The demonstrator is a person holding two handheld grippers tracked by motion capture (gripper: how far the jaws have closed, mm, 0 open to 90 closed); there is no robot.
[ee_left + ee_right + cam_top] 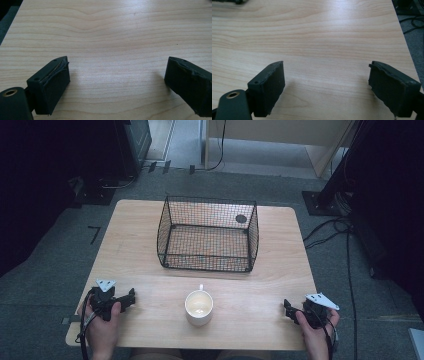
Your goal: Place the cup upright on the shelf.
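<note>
1. Left tool (131,296): resting on the worktop (150,245) near its front-left corner, held in the person's left hand (102,320). Grey three-cornered plate on top, cable trailing back toward the person.
2. Left gripper view: jaws spread wide, nothing between them, just bare wood grain. Released.
3. Right tool (288,308): on the worktop near the front-right corner, held in the right hand (316,332). Grey plate on top as well.
4. Right gripper view: jaws wide apart, nothing gripped, wood between them. Worktop edge and grey floor with cables visible at that view's right side. Released.
5. White cup (199,307): upright on the worktop, centre-front, between the two tools and well apart from both. Small handle points away from the person, toward the basket. Inside looks empty and pale.
6. Black wire basket (207,234): open-topped, standing on the worktop behind the cup, roughly centred. Nothing inside that I can make out. Near the cup, not touching.
7. Small dark round spot on the worktop, seen through the basket's far right mesh; can't tell what it is.
</note>
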